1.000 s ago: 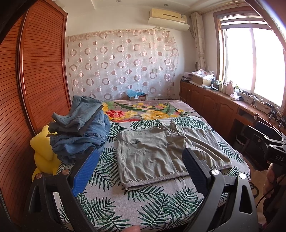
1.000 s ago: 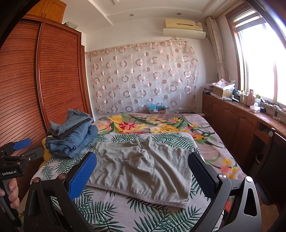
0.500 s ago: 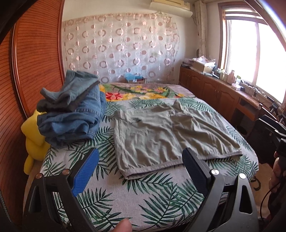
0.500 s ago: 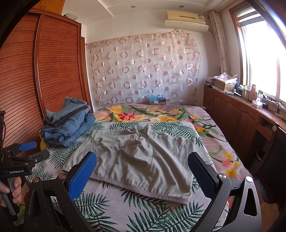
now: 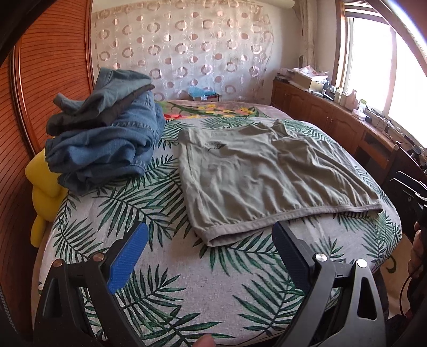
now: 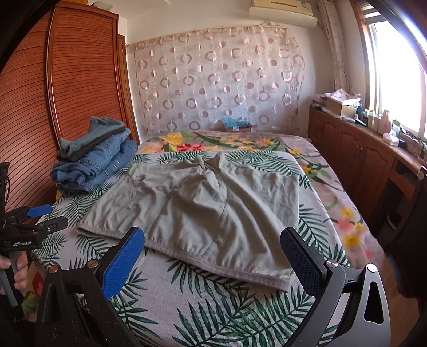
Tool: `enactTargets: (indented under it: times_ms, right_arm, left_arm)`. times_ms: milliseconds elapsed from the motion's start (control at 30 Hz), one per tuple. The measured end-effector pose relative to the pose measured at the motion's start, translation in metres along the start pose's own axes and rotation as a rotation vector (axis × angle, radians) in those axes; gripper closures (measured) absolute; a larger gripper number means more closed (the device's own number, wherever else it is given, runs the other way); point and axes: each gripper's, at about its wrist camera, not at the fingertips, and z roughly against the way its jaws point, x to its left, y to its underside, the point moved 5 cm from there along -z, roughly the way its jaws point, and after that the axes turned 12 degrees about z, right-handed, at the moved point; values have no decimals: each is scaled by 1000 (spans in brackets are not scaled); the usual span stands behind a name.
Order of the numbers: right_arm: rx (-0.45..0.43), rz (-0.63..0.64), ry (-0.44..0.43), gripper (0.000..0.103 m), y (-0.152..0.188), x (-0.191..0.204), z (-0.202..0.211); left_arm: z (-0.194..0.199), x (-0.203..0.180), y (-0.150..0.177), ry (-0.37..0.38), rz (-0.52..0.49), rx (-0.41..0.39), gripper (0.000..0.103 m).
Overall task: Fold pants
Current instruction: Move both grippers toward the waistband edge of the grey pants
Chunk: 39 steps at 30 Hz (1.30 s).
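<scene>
This is a bedroom in a home. A bed with a palm-leaf and flower bedspread fills the space ahead of the right claw. Beyond it hangs a sheer curtain patterned with rings, with a wall air conditioner above. To the claw's left stands a slatted wooden wardrobe, with a pile of jeans on the bed beside it. To its right, low wooden cabinets under a sunny window carry boxes and bottles.
</scene>
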Motion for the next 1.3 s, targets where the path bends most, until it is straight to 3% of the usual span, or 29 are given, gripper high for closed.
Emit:
enactTargets:
  times_ms: [500,933,1300]
  right_arm:
    - [63,10,-9,2,3,-3,-9]
    - [118,-9,55,5,22,-41,9]
    - [179,-39,76,20,37,-63,23]
  left_arm:
    - [-31,33,17,-56,26,105,9]
    - [-43,25,11,-26,10,115,31]
    - [-46,20,14,-32,-15,123,33]
